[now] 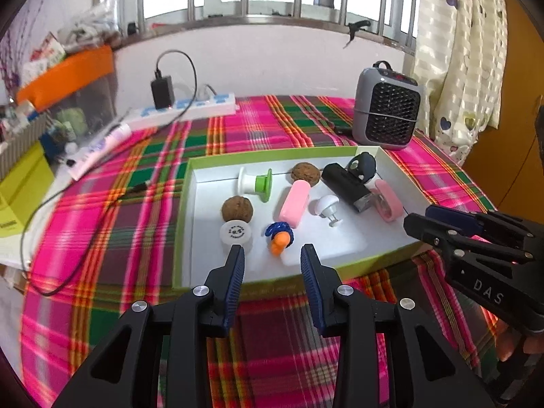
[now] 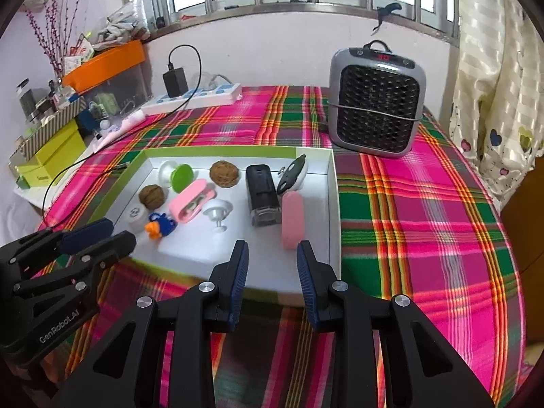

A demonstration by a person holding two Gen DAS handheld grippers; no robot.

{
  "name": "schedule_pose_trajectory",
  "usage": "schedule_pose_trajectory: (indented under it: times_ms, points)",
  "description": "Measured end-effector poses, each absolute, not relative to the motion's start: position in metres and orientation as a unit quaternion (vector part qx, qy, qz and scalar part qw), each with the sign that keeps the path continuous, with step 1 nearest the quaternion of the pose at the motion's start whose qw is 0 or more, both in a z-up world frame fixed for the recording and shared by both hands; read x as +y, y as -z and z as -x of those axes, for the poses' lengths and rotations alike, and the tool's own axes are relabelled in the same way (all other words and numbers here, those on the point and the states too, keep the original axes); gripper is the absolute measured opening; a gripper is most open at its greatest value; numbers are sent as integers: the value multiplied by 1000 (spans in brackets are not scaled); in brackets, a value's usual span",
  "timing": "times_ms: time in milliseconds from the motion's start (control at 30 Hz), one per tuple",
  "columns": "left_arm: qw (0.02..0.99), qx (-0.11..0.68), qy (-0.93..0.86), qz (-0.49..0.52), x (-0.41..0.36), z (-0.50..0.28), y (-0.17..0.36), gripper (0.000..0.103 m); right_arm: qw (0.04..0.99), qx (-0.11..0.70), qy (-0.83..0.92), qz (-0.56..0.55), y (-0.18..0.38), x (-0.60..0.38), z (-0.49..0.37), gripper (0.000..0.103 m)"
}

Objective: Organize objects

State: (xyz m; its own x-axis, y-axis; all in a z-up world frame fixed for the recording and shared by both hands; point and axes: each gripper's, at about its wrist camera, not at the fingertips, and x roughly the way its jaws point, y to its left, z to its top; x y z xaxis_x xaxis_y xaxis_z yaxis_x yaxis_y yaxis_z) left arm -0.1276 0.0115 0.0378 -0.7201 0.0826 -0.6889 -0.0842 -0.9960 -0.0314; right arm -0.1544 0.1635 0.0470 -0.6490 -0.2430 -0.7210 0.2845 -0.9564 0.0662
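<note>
- Both jaws are seen parted and empty: nothing is held by the left gripper (image 1: 272, 258) or the right gripper (image 2: 272, 255), and both hang over the near edge of the tray (image 1: 183, 204).
- All the small things are found inside the tray, none on the cloth (image 2: 425, 221), so the sorting is judged far along, or the step in hand is a regrouping within the tray.
- Just ahead of the left jaws, between their tips, the duck (image 1: 279, 236) is seen; the white cap (image 1: 235, 233) lies just beyond the left finger, touching a walnut (image 1: 237, 208) behind it.
- Just ahead of the right jaws, slightly right of centre, the pink case (image 2: 292, 217) lies end-on; the black block (image 2: 262, 193) is beside it to the left.
- If the duck is to be taken, the jaws should be lowered straight around it and closed across its body, not the blue ring, which would likely slip.
- The cap is best kept clear of the left finger, or it and the walnut may be nudged.
- The pink case is best gripped across its narrow width; a lengthwise grip is not judged feasible at the present opening.
- The second walnut (image 2: 223, 174) is round and may roll; it should be approached from above.
- The grippers sit near each other, so one should be moved at a time.
</note>
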Motion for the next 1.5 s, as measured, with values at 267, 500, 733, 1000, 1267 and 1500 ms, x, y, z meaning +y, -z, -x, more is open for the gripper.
schedule_pose_trajectory:
  times_ms: [267, 500, 733, 1000, 1267, 1500]
  points:
    - [43, -6, -925, 376, 15, 101, -37, 33, 148, 32, 911, -383, -49, 162, 127, 42]
    - [32, -7, -919, 393, 18, 83, -24, 33, 143, 39, 904, -401, -35, 161, 108, 42]
    - [20, 0, -912, 409, 21, 70, -10, 34, 139, 42, 897, -417, -17, 165, 92, 42]
    - [11, 5, -910, 415, 26, 60, -4, 34, 125, 48, 900, -415, -14, 170, 79, 42]
    - [7, 0, -906, 423, 30, 58, 0, 38, 101, 26, 897, -429, -12, 184, 80, 52]
    - [12, 4, -905, 425, 34, 58, 0, 47, 94, 42, 897, -430, -11, 180, 78, 52]
